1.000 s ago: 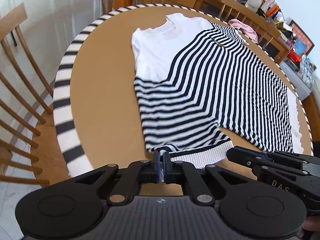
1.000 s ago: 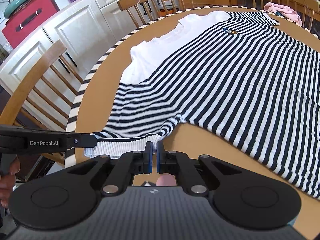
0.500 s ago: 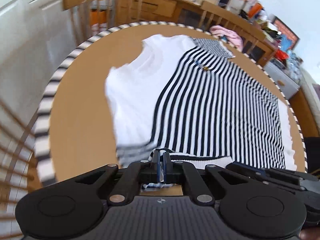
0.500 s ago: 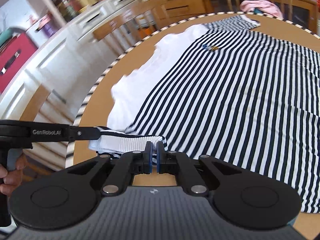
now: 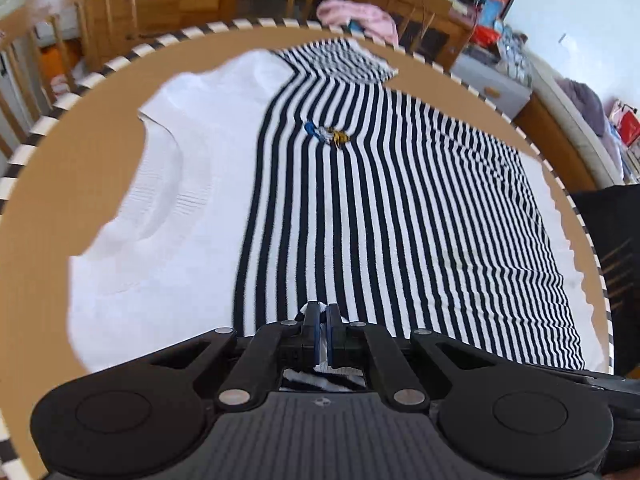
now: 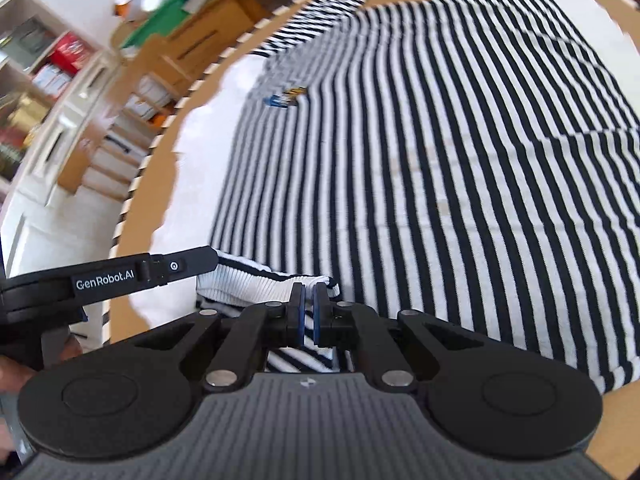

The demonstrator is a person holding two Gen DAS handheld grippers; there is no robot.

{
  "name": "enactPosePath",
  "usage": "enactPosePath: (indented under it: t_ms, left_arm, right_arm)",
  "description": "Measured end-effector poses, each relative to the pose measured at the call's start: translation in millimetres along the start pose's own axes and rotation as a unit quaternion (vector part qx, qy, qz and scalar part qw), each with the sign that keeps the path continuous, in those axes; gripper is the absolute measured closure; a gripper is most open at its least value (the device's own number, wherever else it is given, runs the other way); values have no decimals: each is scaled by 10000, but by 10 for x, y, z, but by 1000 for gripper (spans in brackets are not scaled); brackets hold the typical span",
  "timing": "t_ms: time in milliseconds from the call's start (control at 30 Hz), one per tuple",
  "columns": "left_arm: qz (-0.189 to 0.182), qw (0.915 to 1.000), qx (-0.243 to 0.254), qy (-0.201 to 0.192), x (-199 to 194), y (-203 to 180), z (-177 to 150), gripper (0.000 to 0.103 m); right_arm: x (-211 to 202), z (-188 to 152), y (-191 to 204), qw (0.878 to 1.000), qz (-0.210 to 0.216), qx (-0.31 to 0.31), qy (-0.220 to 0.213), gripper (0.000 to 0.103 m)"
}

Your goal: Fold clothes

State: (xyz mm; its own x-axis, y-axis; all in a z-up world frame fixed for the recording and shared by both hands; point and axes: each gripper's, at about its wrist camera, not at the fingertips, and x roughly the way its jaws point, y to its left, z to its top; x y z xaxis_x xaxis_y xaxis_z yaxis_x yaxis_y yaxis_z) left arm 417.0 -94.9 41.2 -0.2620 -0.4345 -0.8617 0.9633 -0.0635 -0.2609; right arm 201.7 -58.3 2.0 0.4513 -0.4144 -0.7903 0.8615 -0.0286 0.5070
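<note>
Now a black-and-white striped sweater (image 5: 400, 208) spread flat on the round brown table (image 5: 80, 184), left gripper (image 5: 321, 330) clenched on its folded-over sleeve, right gripper (image 6: 308, 312) pinching the sleeve's white ribbed cuff (image 6: 256, 286), small embroidered logo (image 5: 328, 135) on the chest.

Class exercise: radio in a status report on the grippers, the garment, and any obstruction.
Left gripper and right gripper: jaws shut on sleeve cuff. Striped sweater flat on round table. Nothing in the way.
</note>
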Motion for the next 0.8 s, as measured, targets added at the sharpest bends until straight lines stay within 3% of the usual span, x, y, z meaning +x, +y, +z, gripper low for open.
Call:
enactPosePath:
  t_ms: [100,133,167,200,367,467,567,667,800]
  left_arm:
    - [-71,9998,-179,107,149,92,40,95]
    - [-96,9995,-288,132,184,148,60,88]
    - [-123,9990,-426,114,200,218,91,82]
    - [-150,9983,-570,39,212,284,128,80]
    - [-246,9938,-957,-515,10,526,211,79]
    - [-565,9942,-793,-459,-106,518,72,79]
    - [-886,9952,-337,-259,-40,316,-51,79]
    - [-659,9976,167,-152,167,89,-106,80]
    - [-296,9985,434,-131,288,2,-112,87]
  right_arm:
    - [105,47,-64,9999,-10,149,52,90]
    - [118,64,-94,9997,13,237,20,87]
    - [117,85,-125,9994,25,342,-34,75]
    - [98,110,-146,9990,50,416,-139,69]
    - [-101,193,-154,9973,11,14,-729,75]
    - [-122,101,44,9941,280,-931,-485,85]
    - [62,-28,281,9856,216,-1670,-156,86]
    - [255,-40,331,9872,-64,-1587,-143,86]
    - [329,-46,315,9925,-265,-1186,-124,90]
